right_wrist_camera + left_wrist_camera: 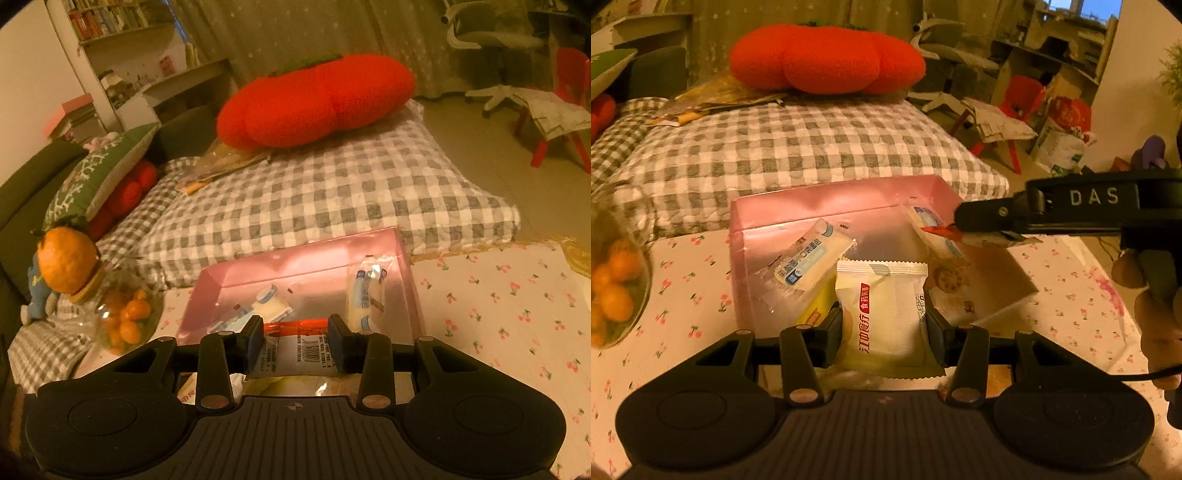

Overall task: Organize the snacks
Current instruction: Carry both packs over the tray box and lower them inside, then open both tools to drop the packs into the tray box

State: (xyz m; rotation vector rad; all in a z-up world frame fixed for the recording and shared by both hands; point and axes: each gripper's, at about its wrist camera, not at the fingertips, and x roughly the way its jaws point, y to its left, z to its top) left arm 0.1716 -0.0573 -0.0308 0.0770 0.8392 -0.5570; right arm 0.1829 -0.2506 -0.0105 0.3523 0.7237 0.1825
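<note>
My left gripper (882, 321) is shut on a cream snack packet (882, 314) with red lettering, held upright over the near side of the pink box (812, 214). Inside the box lie two white-and-blue packets (809, 264) (932, 230). My right gripper (297, 341) is shut on a red-edged packet (299, 352) with a barcode label, held above the box's near edge (295, 266). Seen from the left wrist view, the right gripper (964, 229) reaches over the box's right side with that red-edged packet (940, 232) in its tips. A hand (1156, 306) holds its handle.
The box sits on a cherry-print tablecloth (694, 295) (498, 306). A glass jar of small oranges (613, 291) (122, 317) stands left of the box. Behind lies a checked quilt (798, 147) with a large red tomato cushion (317, 99) on it.
</note>
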